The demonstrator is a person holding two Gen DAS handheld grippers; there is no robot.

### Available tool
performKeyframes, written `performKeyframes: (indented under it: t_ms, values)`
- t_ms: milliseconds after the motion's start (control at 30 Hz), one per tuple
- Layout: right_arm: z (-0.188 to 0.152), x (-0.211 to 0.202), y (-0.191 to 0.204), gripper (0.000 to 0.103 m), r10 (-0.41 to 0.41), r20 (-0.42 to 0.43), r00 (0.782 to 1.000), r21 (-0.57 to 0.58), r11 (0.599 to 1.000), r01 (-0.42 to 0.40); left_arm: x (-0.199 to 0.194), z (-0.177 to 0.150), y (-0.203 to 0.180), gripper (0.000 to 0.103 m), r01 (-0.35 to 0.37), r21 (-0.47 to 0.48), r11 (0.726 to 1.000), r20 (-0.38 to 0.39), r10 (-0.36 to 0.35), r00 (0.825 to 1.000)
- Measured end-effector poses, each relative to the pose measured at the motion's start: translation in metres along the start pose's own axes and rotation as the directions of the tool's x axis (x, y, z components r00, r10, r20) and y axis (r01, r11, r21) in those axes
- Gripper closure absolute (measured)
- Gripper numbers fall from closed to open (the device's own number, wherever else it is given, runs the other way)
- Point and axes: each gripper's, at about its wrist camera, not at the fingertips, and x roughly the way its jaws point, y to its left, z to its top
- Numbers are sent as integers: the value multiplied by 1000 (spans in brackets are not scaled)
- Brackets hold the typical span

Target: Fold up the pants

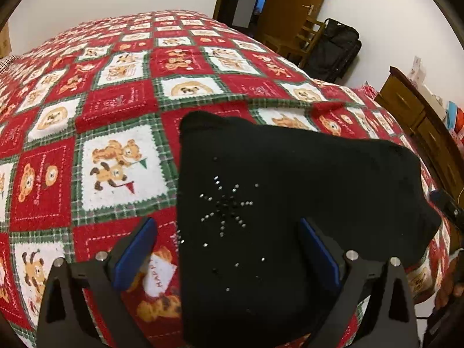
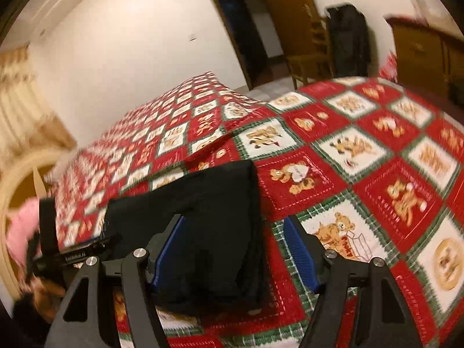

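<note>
Black pants [image 1: 284, 191] with a rhinestone star lie folded into a compact block on the red teddy-bear quilt [image 1: 116, 92]. My left gripper [image 1: 227, 226] is open, its blue pads straddling the block's near left part just above it. In the right wrist view the same folded pants [image 2: 220, 220] sit between and ahead of my right gripper [image 2: 235, 223], which is open and holds nothing. The left gripper's body [image 2: 72, 255] shows at the left of that view.
The bed fills most of both views. A wooden dresser [image 1: 420, 116] stands at the right of the bed. A wooden chair [image 1: 301, 40], a black bag [image 1: 336, 49] and a doorway lie beyond the bed's far corner. A headboard [image 2: 17, 191] curves at the left.
</note>
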Motion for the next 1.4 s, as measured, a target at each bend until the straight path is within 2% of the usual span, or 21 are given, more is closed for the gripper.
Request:
performKeyframes:
  t_ms: [100,167,233,333,533,567,600,667,800,933,1000,1033,1133,1200,1267,1300,1333,1400]
  values:
    - [-2,9,0,32,8,-28,1000,13,1000,-8,2,9,5,4,25,-54,998,-5,-26,1000]
    - [-5,15,0,32,15,-49,999,26,1000,-13,5,11,4,0,26,-75,997,0,-26,1000]
    - [-11,22,1,32,6,-73,997,25,1000,-4,8,12,-1,0,5,-54,999,-2,-5,1000]
    - [-16,23,3,32,-5,-53,999,0,1000,5,10,11,-7,0,-27,-21,999,-3,27,1000]
    - [-22,24,17,33,-61,-40,997,-78,995,58,11,12,-11,0,-63,-19,998,-16,63,998]
    - [-24,24,21,35,-69,-39,997,-97,993,65,11,12,-12,1,-63,-19,998,-16,63,998]
    - [-24,24,23,43,-66,-38,997,-114,992,62,10,12,-13,2,-60,-19,998,-16,60,998]
    - [-26,26,30,48,-71,-52,996,-149,987,63,8,11,-15,9,-51,-13,999,-16,51,999]
    - [-26,27,30,48,-75,-53,996,-142,988,67,7,11,-18,15,-45,-6,999,-16,45,999]
    - [-28,29,34,44,-84,-36,996,-149,986,77,7,12,-18,19,-37,-14,999,-17,37,999]
    - [-30,31,41,42,-113,-29,993,-189,976,105,6,12,-20,23,-33,-9,999,-16,33,999]
    - [-31,31,43,42,-124,-30,992,-204,972,116,6,12,-21,29,-25,-6,1000,-15,25,1000]
    - [-29,30,42,48,-120,-39,992,-199,974,110,5,12,-23,45,3,-13,1000,-17,-3,1000]
    - [-28,29,43,60,-104,-42,994,-193,977,94,4,12,-25,52,21,-13,1000,-18,-21,1000]
    - [-28,28,47,67,-101,-43,994,-202,975,91,3,13,-25,59,27,-12,1000,-16,-27,1000]
    - [-28,28,48,69,-106,-43,993,-205,974,96,2,13,-25,63,29,-16,999,-11,-29,1000]
    - [-27,28,49,69,-110,-43,993,-203,974,99,1,13,-25,71,29,-20,999,-5,-29,1000]
    - [-25,27,50,72,-109,-47,993,-192,976,99,-1,14,-25,73,31,-17,999,-5,-31,1000]
